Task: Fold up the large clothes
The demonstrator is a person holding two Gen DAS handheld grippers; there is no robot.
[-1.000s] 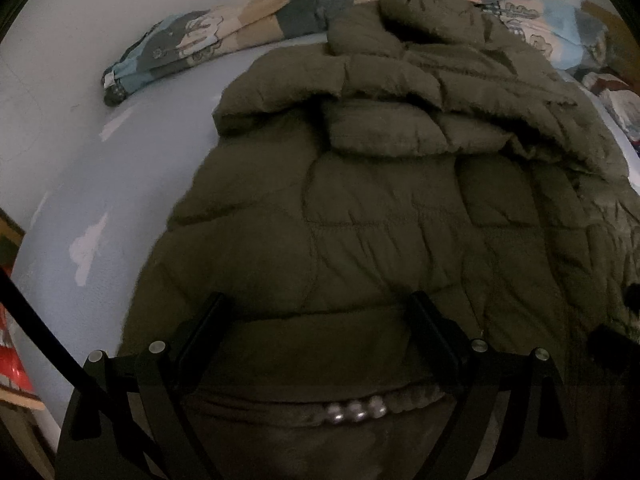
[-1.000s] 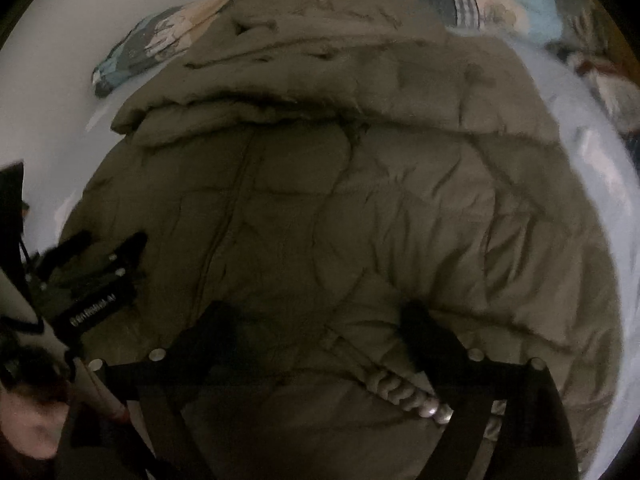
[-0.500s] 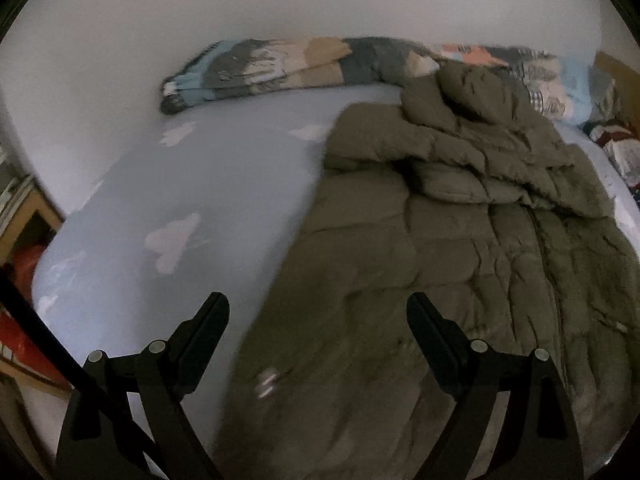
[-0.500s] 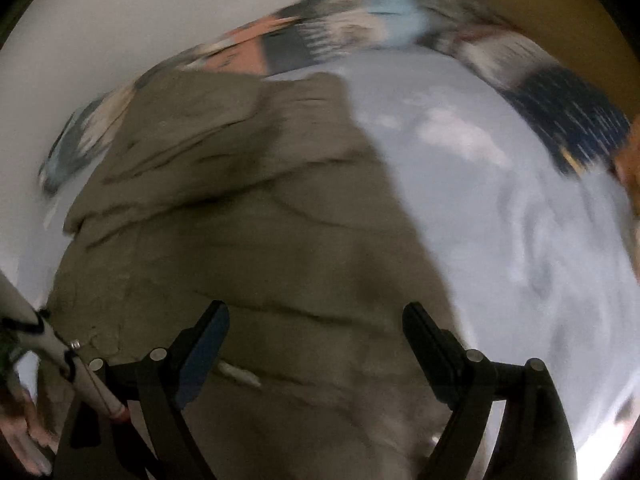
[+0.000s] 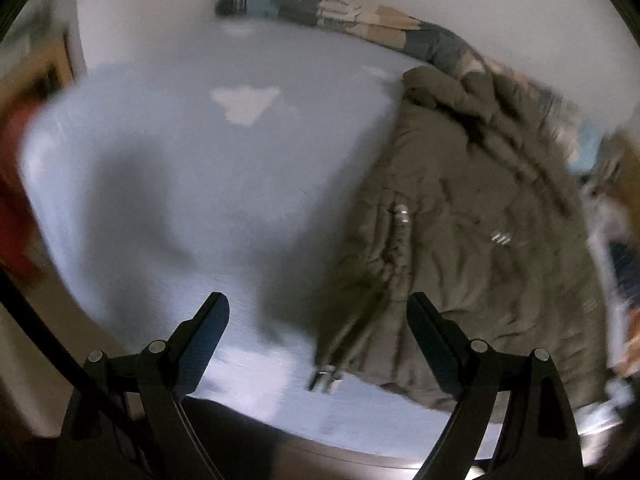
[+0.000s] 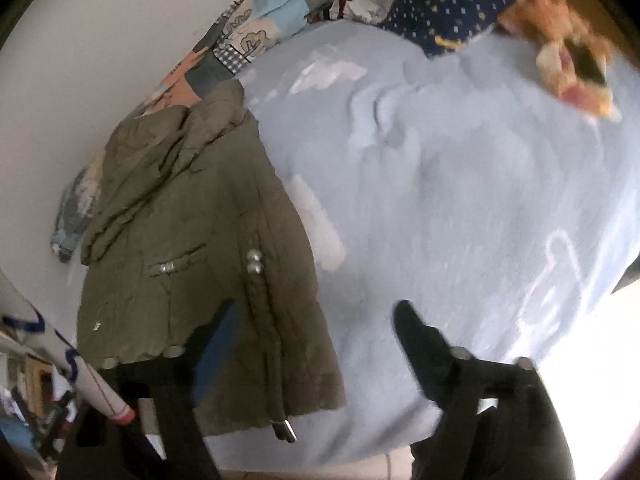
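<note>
Olive padded jacket lies flat on the light-blue bed, collar toward the patchwork quilt. Left tongs gape wide and empty beside the jacket's hem. Right tongs, empty, have just been closing. Best practice: seize the hem corners evenly and fold toward the collar.

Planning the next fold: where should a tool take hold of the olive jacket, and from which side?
Take the olive jacket by its hem corner, beside the metal zipper end. Come from the near edge of the bed: that edge lies flat, thin and closest, while the hood end is bunched.
</note>
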